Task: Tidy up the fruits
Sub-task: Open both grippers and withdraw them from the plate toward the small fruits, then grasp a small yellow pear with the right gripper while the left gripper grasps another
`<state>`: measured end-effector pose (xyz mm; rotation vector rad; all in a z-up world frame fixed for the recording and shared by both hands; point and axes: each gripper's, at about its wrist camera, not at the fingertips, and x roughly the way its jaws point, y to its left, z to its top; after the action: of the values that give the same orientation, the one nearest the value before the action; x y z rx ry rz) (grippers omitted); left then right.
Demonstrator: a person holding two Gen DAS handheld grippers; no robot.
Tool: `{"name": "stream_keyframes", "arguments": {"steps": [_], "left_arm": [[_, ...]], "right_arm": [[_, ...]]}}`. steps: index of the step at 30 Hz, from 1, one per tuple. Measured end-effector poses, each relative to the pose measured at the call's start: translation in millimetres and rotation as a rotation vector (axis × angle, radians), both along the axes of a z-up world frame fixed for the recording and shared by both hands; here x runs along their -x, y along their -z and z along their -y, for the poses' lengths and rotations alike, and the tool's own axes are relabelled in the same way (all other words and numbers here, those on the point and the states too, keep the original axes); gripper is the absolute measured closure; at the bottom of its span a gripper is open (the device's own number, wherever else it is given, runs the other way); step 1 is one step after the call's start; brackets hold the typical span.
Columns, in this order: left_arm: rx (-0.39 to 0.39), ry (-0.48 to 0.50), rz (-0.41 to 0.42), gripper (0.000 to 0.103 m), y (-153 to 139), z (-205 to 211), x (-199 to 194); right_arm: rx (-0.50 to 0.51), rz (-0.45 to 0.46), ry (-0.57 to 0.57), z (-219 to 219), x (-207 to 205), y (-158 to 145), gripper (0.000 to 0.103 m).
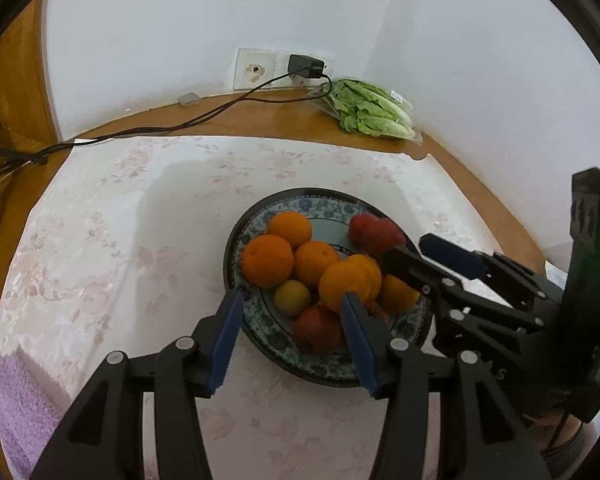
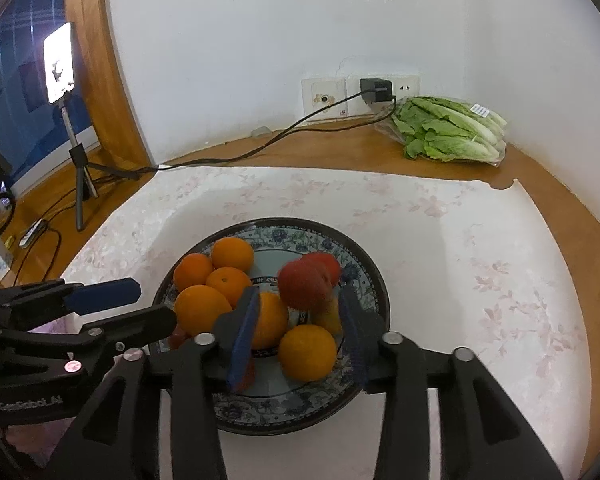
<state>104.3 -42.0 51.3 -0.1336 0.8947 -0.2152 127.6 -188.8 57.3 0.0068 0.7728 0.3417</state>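
A blue-patterned plate (image 1: pixel 260 336) (image 2: pixel 284 412) on the white floral cloth holds several oranges (image 1: pixel 267 260) (image 2: pixel 307 352), a red apple (image 1: pixel 318 330) and a small yellow fruit (image 1: pixel 296 302). My left gripper (image 1: pixel 292 300) (image 2: pixel 156 302) stands open over the plate's near side, with a blurred orange (image 1: pixel 350 280) by its right fingertip and no pad pressing on fruit. My right gripper (image 2: pixel 300 292) (image 1: pixel 403 249) is open above the plate. A blurred red apple (image 2: pixel 306 280) (image 1: pixel 374 232) sits between its tips, loose from the pads.
A bag of lettuce (image 1: pixel 370 110) (image 2: pixel 452 134) lies at the back by the wall. A charger (image 2: pixel 376 90) hangs in a socket, its cable (image 1: pixel 180 124) running left across the wood. A purple towel (image 1: pixel 16 404) lies front left. A lit phone on a tripod (image 2: pixel 60 64) stands far left.
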Motion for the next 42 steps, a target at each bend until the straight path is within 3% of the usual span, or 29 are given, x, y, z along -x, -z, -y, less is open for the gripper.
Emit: {"name": "stream_keyframes", "arguments": {"steps": [25, 42], "left_arm": [[-0.011, 0.003, -0.033, 0.050, -3.6, -22.0, 58.4], [-0.006, -0.007, -0.058, 0.050, 4.5, -37.9, 94.7]], "right_arm": [[-0.034, -0.021, -0.026, -9.4, 83.0, -24.6, 0.059], [-0.067, -0.088, -0.062, -26.8, 133.1, -3.2, 0.059]]}}
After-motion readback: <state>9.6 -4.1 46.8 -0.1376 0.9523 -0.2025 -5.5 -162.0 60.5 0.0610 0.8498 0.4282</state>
